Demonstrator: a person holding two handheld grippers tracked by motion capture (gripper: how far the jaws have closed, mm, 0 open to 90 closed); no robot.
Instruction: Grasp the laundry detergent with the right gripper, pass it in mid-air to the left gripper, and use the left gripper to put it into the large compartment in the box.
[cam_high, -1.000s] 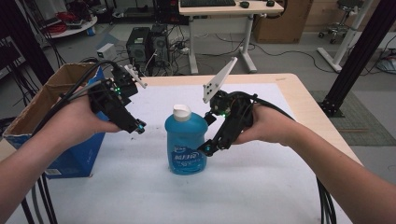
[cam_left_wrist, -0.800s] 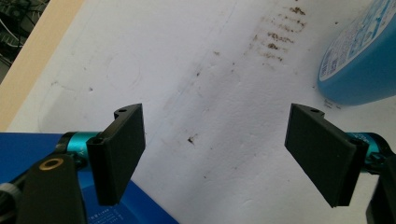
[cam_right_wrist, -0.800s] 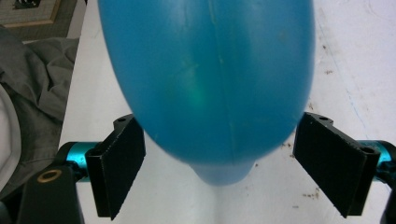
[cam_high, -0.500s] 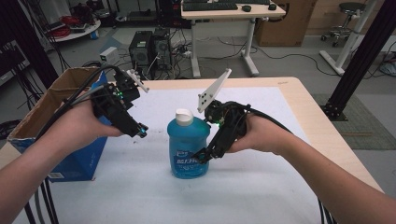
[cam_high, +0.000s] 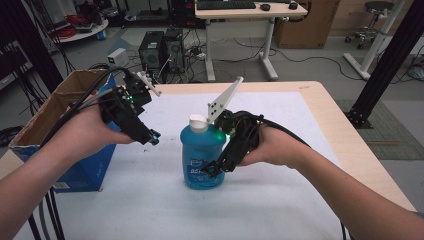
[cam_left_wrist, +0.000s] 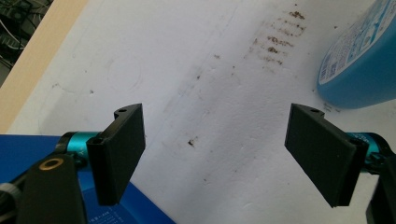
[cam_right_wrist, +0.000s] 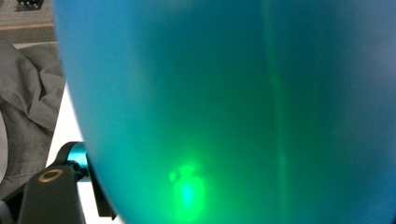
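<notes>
Blue bottle (cam_high: 202, 156) stands mid-table on the white mat (cam_high: 280, 200), and the right gripper (cam_high: 218, 166), jaws just closing in, now clamps its lower body versus a second ago. Left gripper (cam_high: 152, 137) hasn't budged, hovering left of the bottle with jaws spread wide and empty.

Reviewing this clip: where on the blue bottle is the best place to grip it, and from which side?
Grip the blue bottle low on its broad body, from its right side, where the right claw already straddles it. It stands upright on the table; the body's flatter faces suit the pads better than the narrow white cap.
</notes>
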